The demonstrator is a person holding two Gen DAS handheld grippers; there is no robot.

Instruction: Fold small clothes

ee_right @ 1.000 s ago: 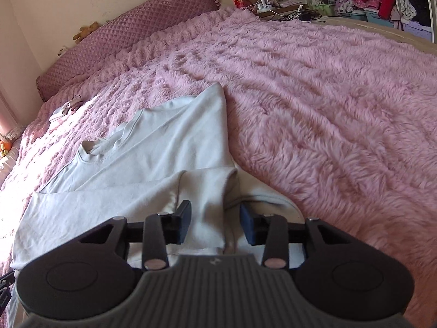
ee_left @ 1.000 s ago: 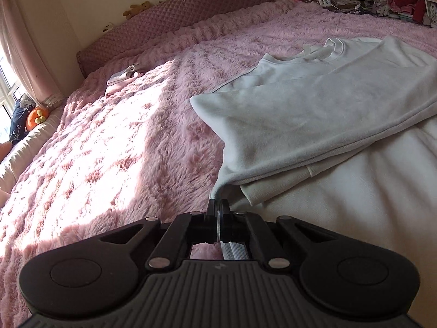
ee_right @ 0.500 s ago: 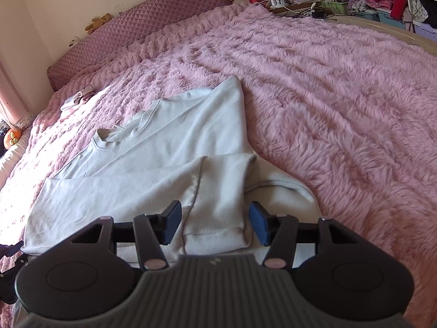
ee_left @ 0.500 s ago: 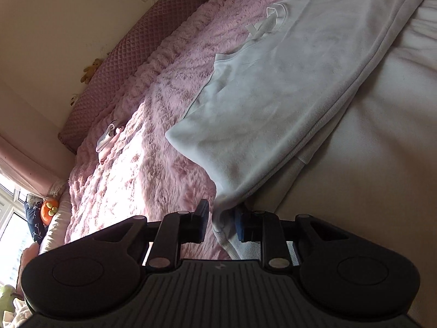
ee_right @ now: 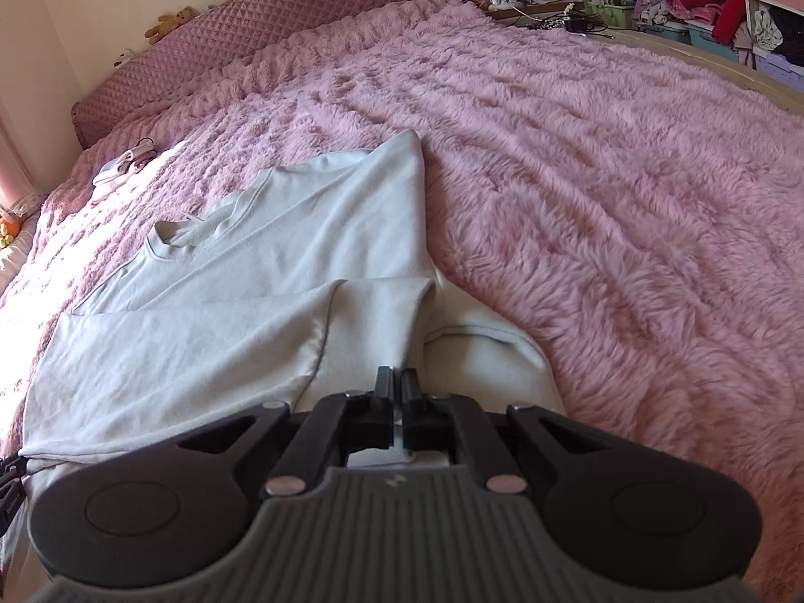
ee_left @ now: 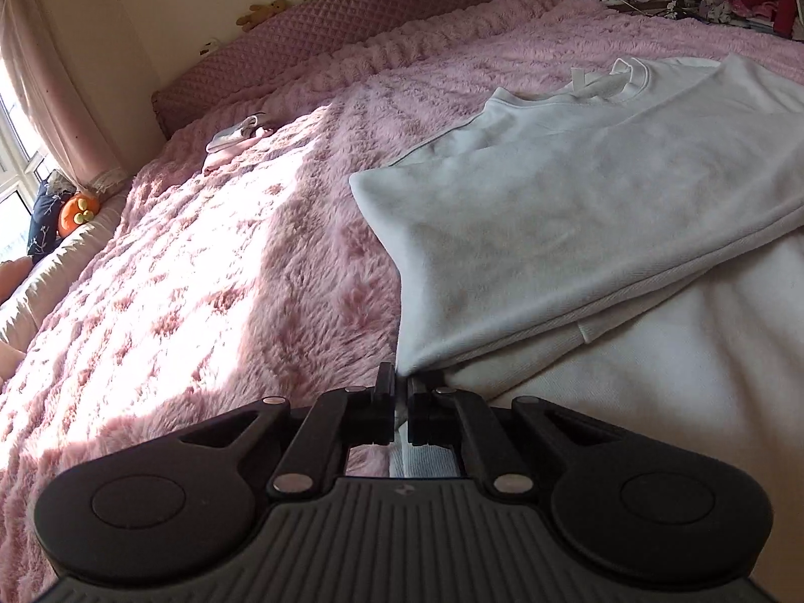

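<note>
- On the pink blanket (ee_right: 628,161): pale sweatshirt (ee_right: 281,261), sleeves folded in.
- We hold the left gripper (ee_left: 400,392) and right gripper (ee_right: 399,387) pinching its near edge.
- Step, we judge: bottom fold; next, lift both corners evenly toward the collar.

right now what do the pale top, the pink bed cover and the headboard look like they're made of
Pale sweatshirt: soft matte knit, probably cotton fleece; it drapes in limp folds and has a ribbed collar.
Pink blanket: long-pile plush, likely synthetic faux fur; shaggy tufts catch the sunlight.
Headboard: mauve padded fabric, diamond-quilted; possibly velvet, hard to tell.
</note>
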